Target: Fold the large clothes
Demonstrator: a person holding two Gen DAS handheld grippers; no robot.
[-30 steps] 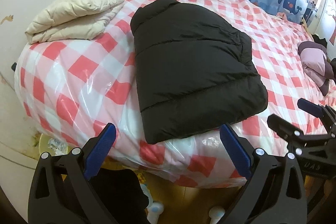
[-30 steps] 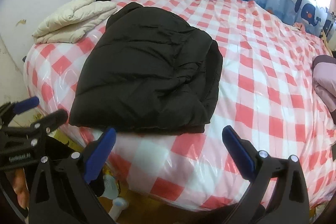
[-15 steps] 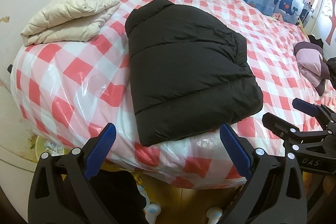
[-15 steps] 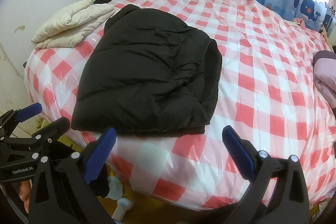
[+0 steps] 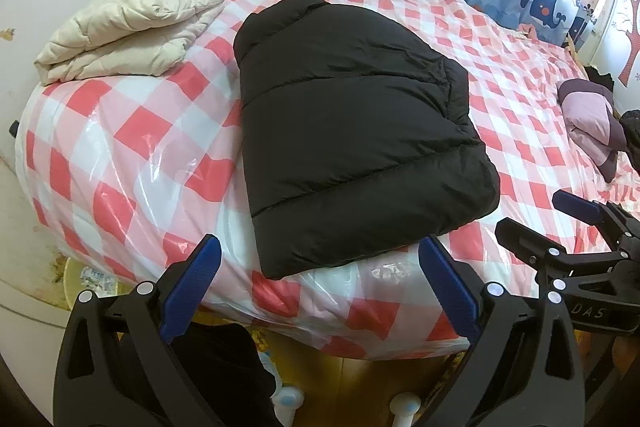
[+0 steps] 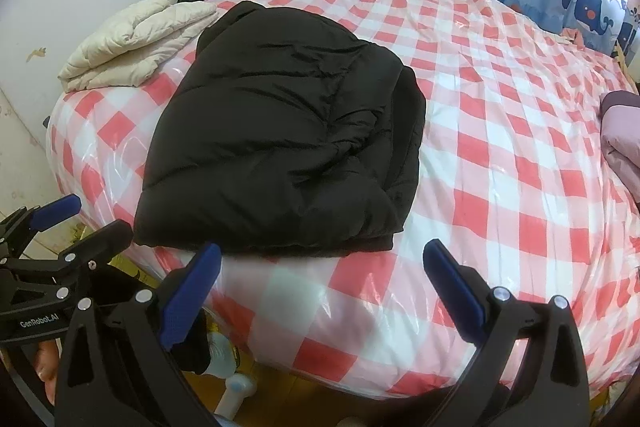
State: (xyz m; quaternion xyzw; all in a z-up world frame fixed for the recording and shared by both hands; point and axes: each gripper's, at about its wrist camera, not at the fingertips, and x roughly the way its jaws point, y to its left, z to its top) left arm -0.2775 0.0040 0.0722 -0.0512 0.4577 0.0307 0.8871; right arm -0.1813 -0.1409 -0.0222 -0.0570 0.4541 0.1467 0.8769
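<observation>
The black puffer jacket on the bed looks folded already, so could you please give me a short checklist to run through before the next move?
1. Left gripper open, holding nothing: ok.
2. Right gripper open, holding nothing: ok.
3. Black puffer jacket lies folded into a compact block, no sleeve sticking out: ok.
4. Jacket fully on the checked bed cover, not overhanging the near edge: ok.
5. Layers underneath lie even: cannot tell.
6. Folded cream jacket apart from the black one: ok.
</observation>
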